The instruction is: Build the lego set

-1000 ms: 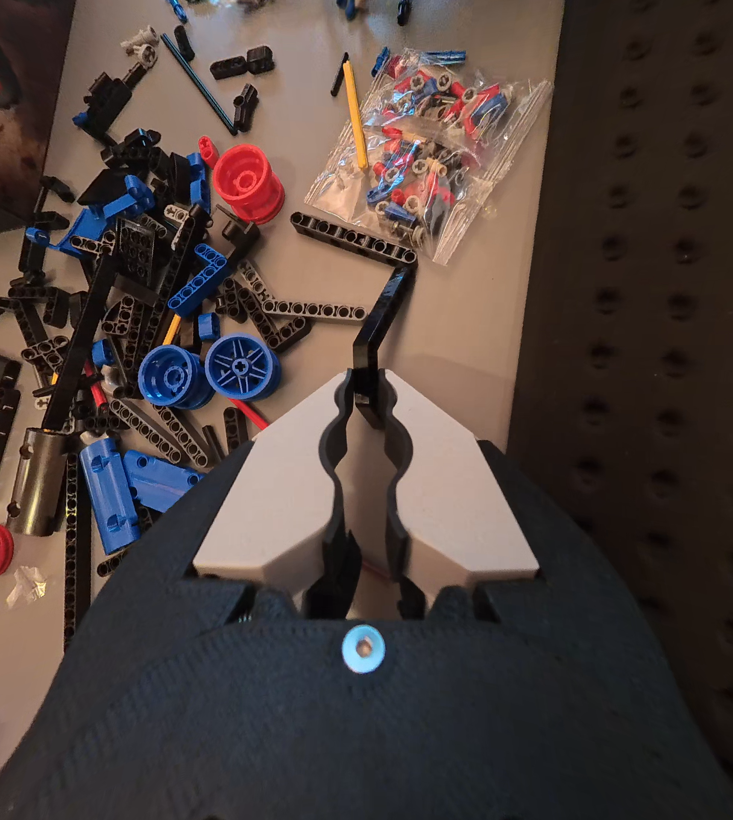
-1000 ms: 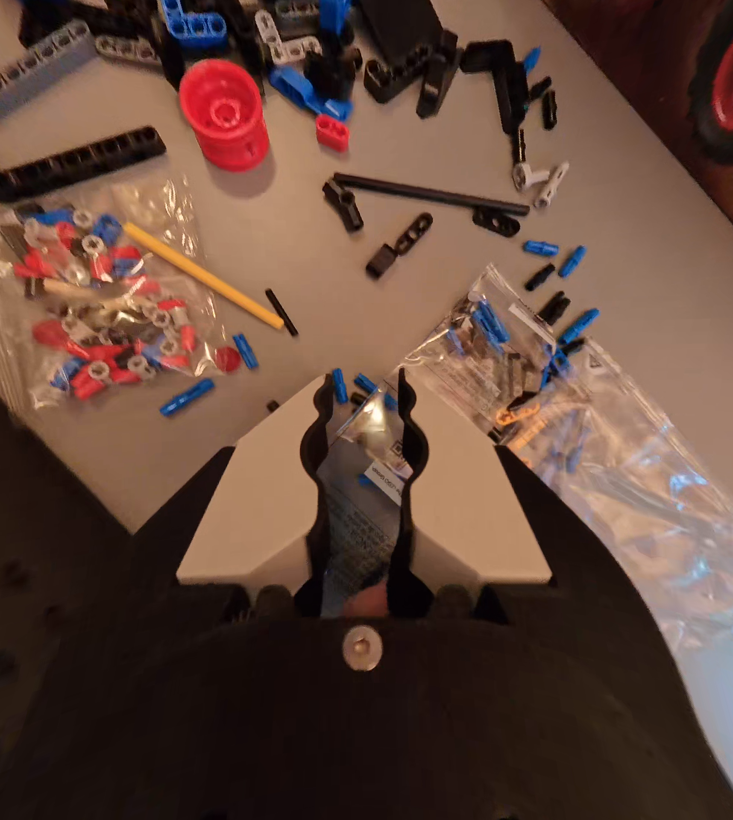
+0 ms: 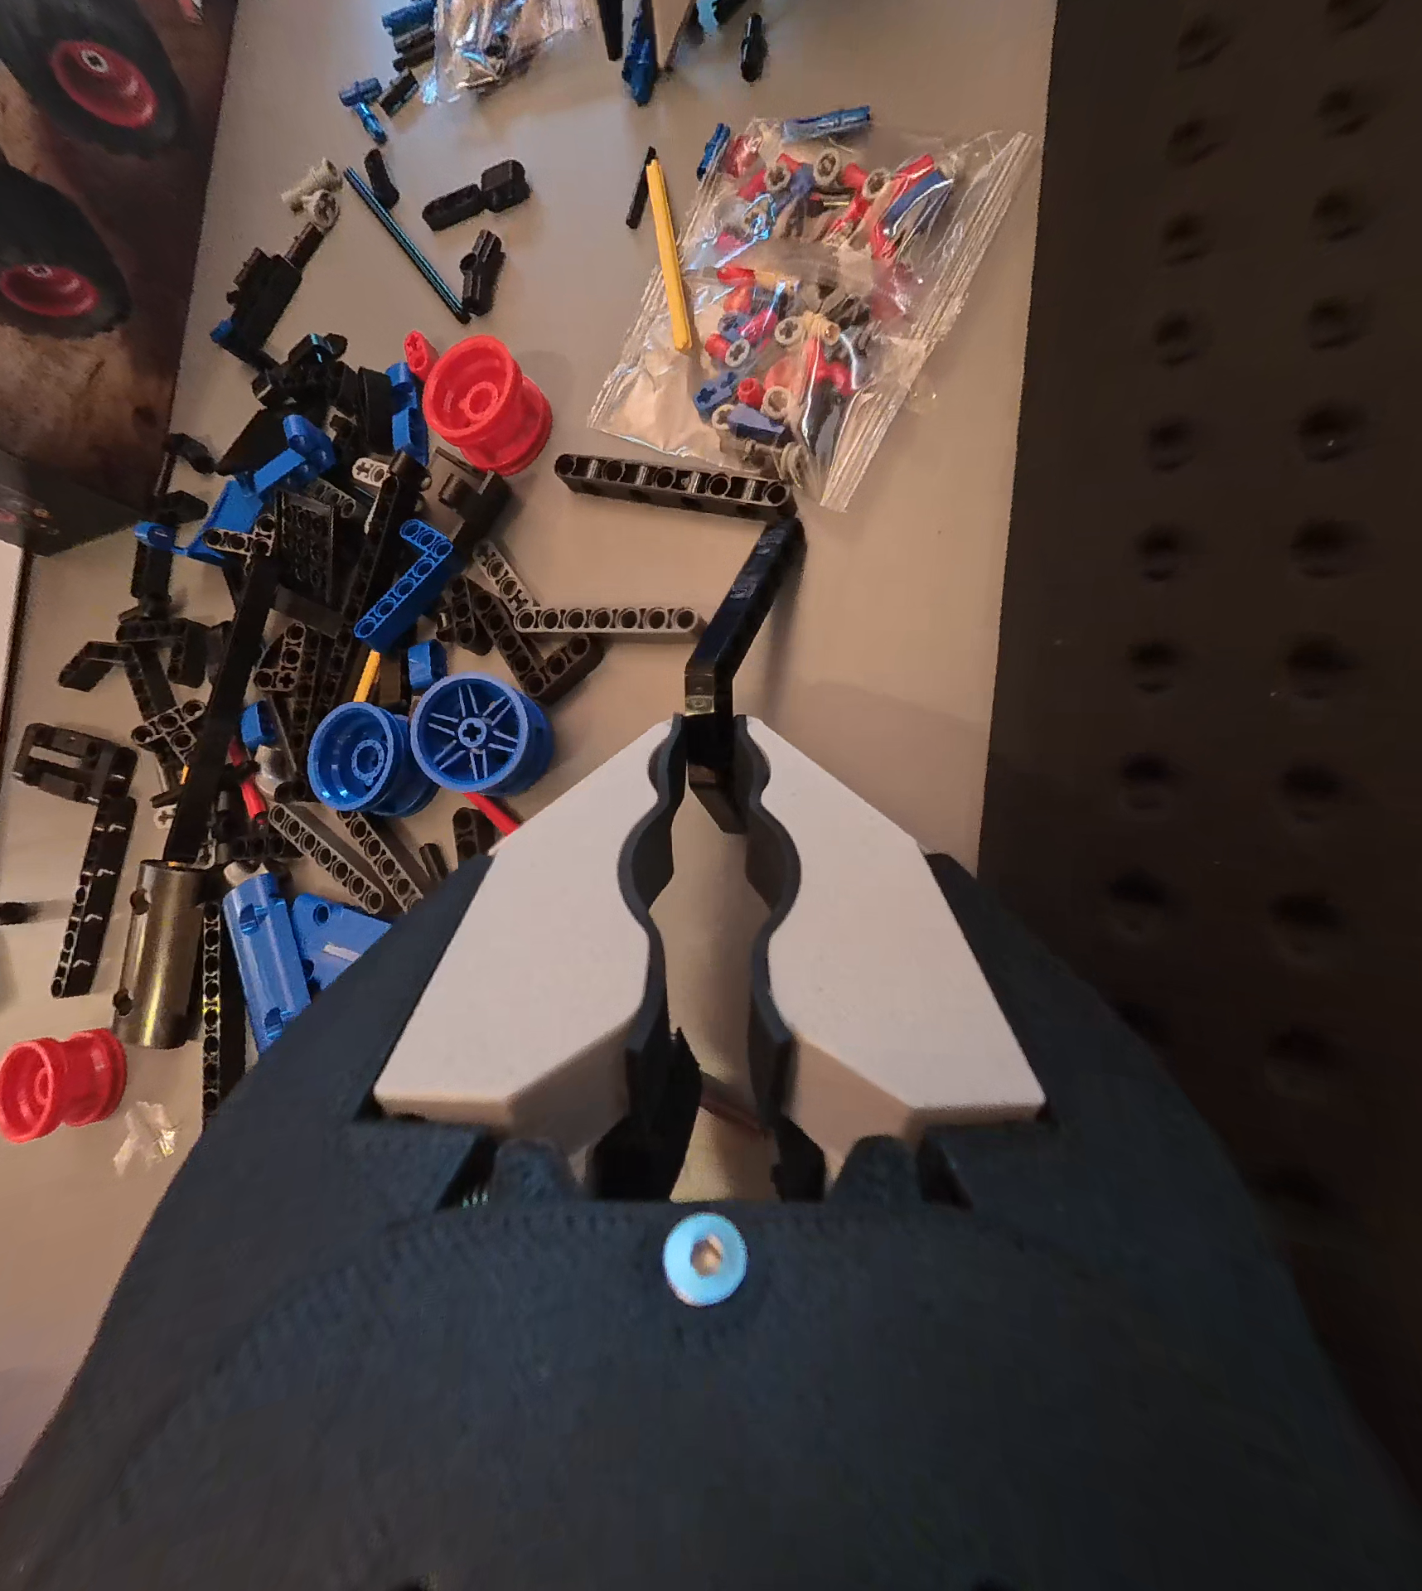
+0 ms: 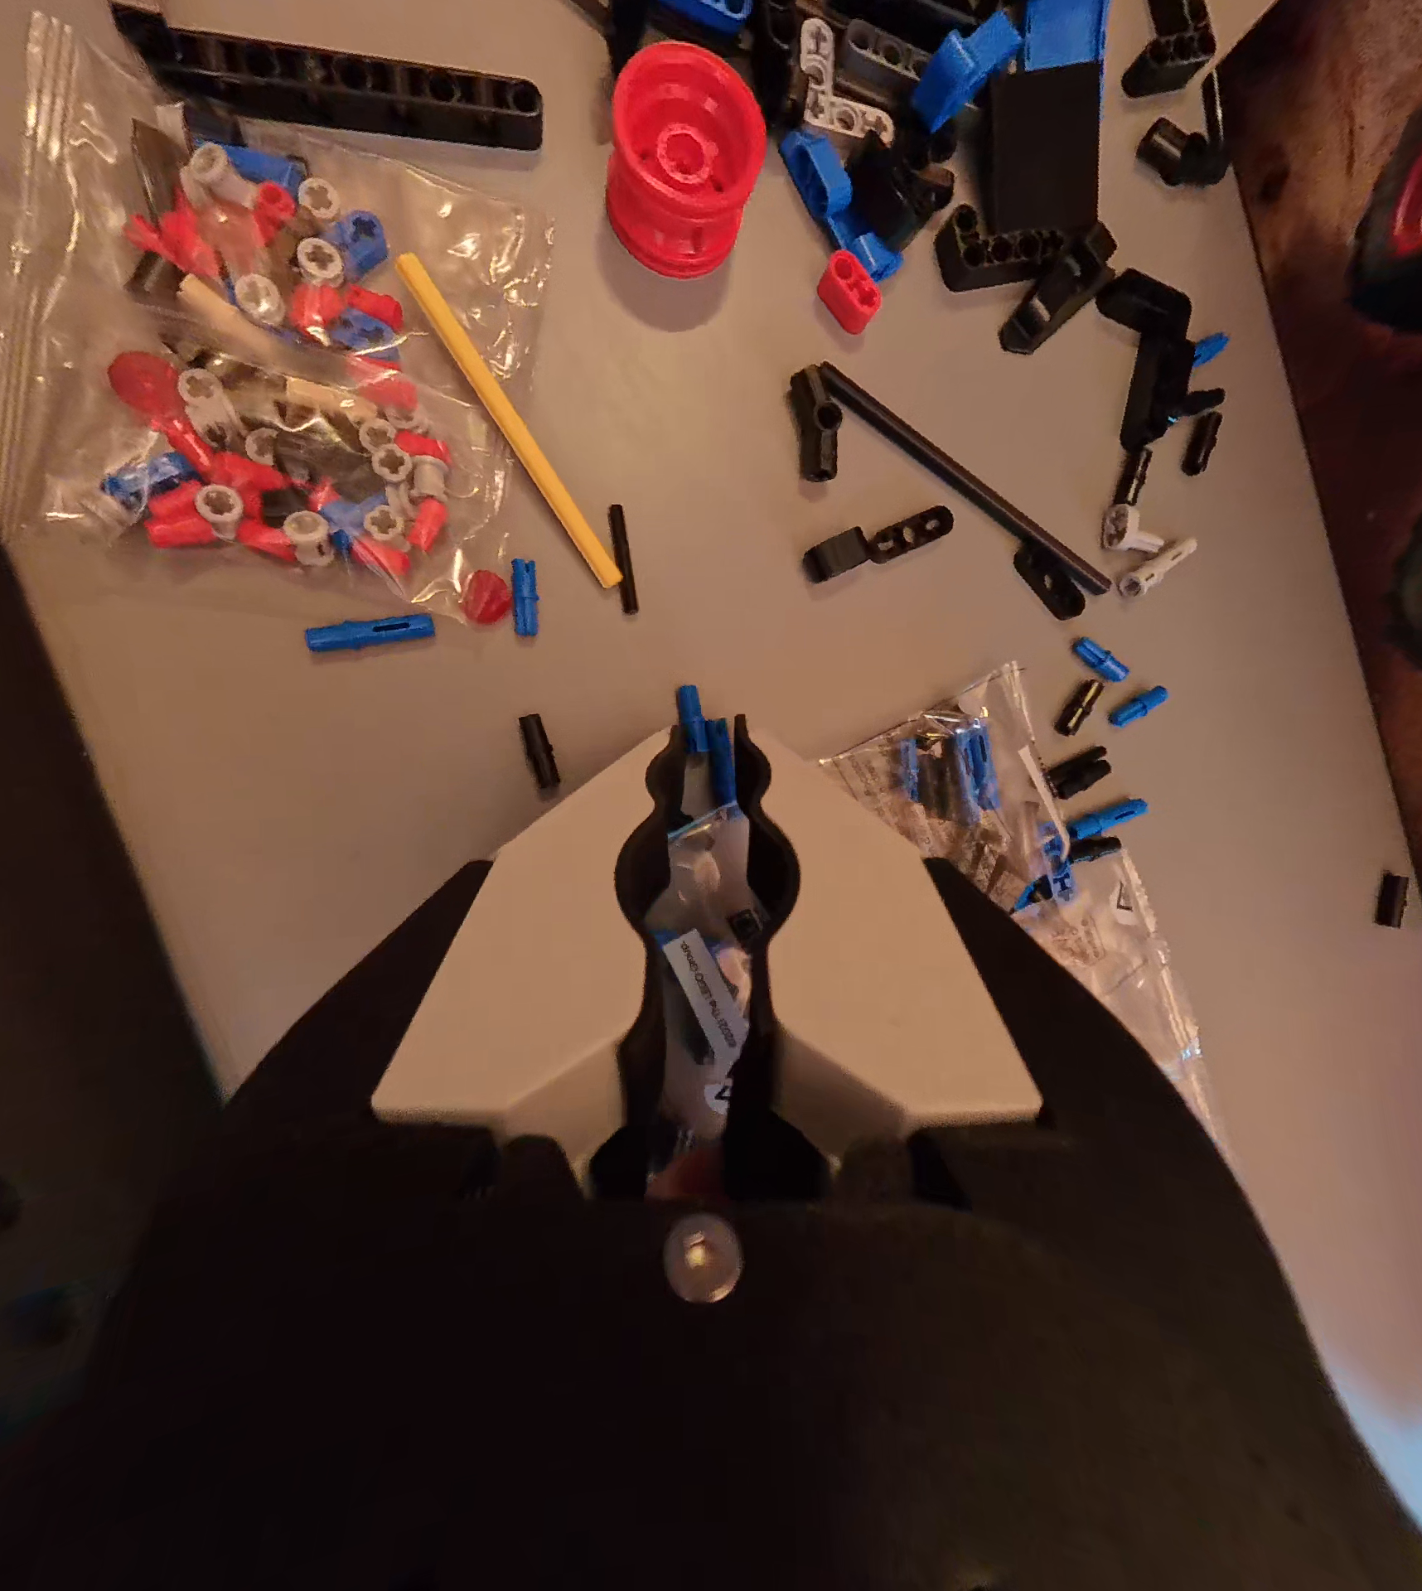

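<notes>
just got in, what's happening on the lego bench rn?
Early stage of the build. The left gripper is shut on a bent black beam, held above the table. The right gripper has its tips around a blue pin over a clear plastic bag; whether it actually grips is unclear. Nothing looks assembled: loose beams, a red wheel hub and a bag of small parts lie spread out.

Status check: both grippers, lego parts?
Left gripper shut on bent black beam. Right gripper shut on blue pin, over clear plastic bag. No obstruction.
</notes>
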The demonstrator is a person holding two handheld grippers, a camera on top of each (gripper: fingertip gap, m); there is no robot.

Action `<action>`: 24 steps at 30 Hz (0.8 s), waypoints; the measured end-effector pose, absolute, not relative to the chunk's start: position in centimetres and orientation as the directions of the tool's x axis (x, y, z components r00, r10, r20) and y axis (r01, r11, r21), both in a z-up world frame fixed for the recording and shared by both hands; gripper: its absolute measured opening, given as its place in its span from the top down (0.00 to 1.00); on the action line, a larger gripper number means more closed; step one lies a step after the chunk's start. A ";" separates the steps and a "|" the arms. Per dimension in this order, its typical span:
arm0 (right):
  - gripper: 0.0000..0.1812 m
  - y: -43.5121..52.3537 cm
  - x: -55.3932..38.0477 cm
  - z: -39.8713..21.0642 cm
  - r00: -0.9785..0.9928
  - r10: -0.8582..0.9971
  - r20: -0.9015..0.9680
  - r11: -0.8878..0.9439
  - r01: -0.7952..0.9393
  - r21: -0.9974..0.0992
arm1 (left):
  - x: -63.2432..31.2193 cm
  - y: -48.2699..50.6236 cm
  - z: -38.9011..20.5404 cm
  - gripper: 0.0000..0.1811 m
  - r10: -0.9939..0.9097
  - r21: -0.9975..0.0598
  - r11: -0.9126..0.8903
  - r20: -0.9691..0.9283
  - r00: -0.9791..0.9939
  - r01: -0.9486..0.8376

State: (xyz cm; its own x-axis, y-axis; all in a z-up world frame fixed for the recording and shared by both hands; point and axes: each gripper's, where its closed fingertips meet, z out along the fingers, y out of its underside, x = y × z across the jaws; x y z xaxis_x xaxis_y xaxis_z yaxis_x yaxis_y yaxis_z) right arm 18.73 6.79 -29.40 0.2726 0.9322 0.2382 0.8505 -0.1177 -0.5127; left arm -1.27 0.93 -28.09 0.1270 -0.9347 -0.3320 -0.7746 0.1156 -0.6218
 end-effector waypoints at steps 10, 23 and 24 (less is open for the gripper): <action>0.98 6.6 18.4 -29.5 0.212 0.946 0.246 -0.069 0.871 -0.486 | -1.3 0.8 -28.2 0.95 -0.930 -0.619 0.132 -0.348 0.120 -0.774; 0.99 6.2 16.4 -27.7 0.274 0.949 0.159 -0.117 0.771 -0.626 | -2.8 -0.8 -28.4 0.81 -0.907 -0.603 0.219 -0.416 0.068 -0.767; 0.99 6.1 16.1 -27.2 0.270 0.949 0.166 -0.107 0.766 -0.634 | -2.9 -1.0 -28.2 0.79 -0.914 -0.620 0.210 -0.400 0.073 -0.756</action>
